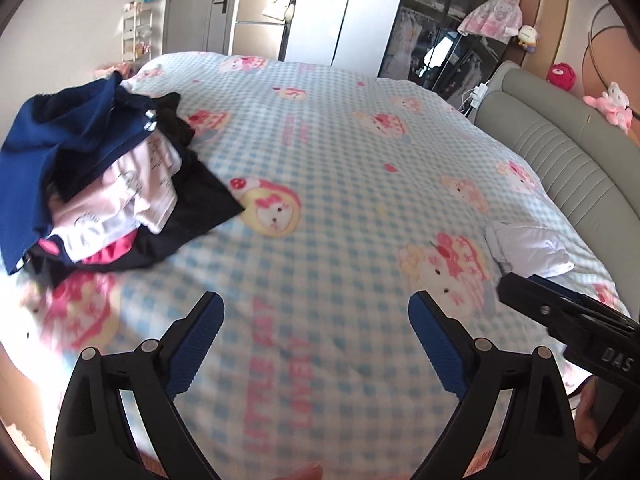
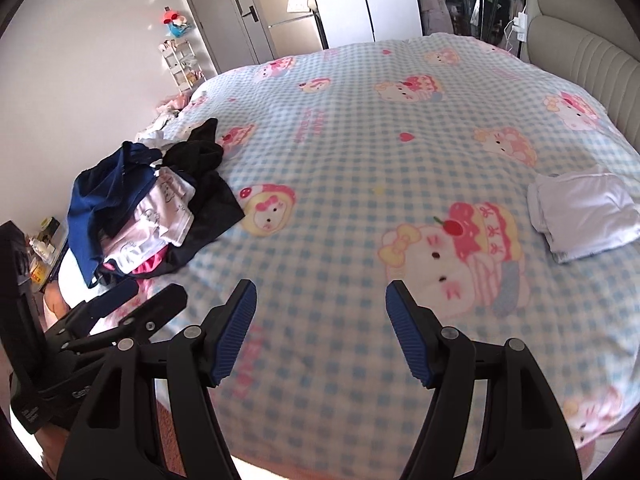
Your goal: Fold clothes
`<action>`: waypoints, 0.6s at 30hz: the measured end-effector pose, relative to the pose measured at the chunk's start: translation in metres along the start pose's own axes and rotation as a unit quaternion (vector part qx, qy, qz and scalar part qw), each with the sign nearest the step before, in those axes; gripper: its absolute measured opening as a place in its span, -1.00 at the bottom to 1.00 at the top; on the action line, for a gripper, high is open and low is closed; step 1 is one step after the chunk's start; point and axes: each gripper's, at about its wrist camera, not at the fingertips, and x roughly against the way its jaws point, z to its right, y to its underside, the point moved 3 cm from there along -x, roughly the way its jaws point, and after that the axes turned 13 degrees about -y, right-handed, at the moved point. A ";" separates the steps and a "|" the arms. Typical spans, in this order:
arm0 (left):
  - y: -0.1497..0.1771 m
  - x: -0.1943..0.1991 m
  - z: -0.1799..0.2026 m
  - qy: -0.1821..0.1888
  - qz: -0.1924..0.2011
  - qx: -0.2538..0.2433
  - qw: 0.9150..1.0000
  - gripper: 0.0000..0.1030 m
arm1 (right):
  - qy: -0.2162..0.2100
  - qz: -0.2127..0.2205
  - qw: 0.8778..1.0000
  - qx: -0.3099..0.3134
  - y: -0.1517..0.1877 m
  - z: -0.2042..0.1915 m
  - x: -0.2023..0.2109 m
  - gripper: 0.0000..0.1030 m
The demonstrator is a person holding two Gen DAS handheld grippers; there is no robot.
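Your left tool (image 1: 316,320) and right tool (image 2: 320,308) both hang spread and empty over the bed (image 2: 360,152). The pile of clothes (image 2: 148,208) sits at the bed's left edge; one folded white garment (image 2: 584,212) lies well apart, near the headboard (image 1: 560,160).
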 end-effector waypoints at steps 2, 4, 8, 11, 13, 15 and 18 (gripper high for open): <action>0.011 0.005 -0.005 -0.006 -0.004 0.005 1.000 0.85 | 0.006 0.006 1.000 -0.001 0.015 -0.004 0.010 0.37; 0.019 0.007 -0.007 -0.012 -0.008 0.000 1.000 0.85 | 0.012 0.012 1.000 -0.003 0.030 -0.009 0.021 0.38; 0.028 0.013 -0.003 -0.010 -0.008 -0.020 1.000 0.85 | 0.024 0.014 1.000 -0.006 0.058 -0.011 0.032 0.38; 0.029 0.019 0.000 -0.001 -0.004 -0.022 1.000 0.85 | 0.025 0.013 0.999 -0.014 0.068 -0.007 0.033 0.38; 0.028 0.023 0.003 0.002 0.001 -0.021 1.000 0.85 | 0.027 0.015 0.999 -0.018 0.070 -0.006 0.035 0.38; 0.028 0.026 0.005 0.003 0.009 -0.022 1.000 0.85 | 0.028 0.020 0.999 -0.017 0.070 -0.006 0.037 0.38; 0.029 0.026 0.006 0.002 0.008 -0.019 1.000 0.85 | 0.034 0.022 0.999 -0.009 0.068 -0.007 0.039 0.38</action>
